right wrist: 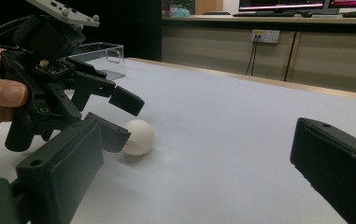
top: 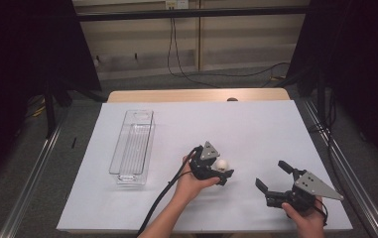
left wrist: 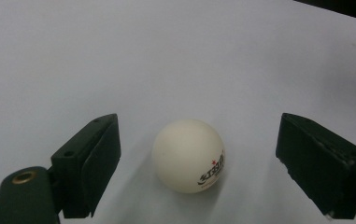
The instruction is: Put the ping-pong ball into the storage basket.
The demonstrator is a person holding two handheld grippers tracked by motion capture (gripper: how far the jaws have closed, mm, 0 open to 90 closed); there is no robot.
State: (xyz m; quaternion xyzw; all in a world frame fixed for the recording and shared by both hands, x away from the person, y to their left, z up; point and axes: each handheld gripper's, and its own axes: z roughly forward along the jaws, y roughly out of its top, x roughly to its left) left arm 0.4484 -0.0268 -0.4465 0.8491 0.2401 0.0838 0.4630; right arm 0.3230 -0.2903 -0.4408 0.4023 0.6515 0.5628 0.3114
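A white ball (top: 221,164) sits on the white table cover (top: 256,124) just right of centre in the lower half of the high view, between the spread jaws of the left gripper (top: 220,171), which touch nothing. In the left gripper view the ball (left wrist: 188,155) lies low in the middle of the frame with a clear gap to each jaw.

It looks like a table-tennis ball, so I judge it very light, hollow, thin-walled and smooth: likely to roll or squirt out at a nudge, and to dent under a hard squeeze. The sensible hold is across its widest part, jaws level with the middle, closed gently.

Its print at the lower right shows a small red star above dark lettering (too blurred to read with confidence).

The right gripper (top: 272,178), at the lower right of the high view, stands open and empty. A clear plastic bin (top: 133,147) lies left of centre, well apart from the ball.
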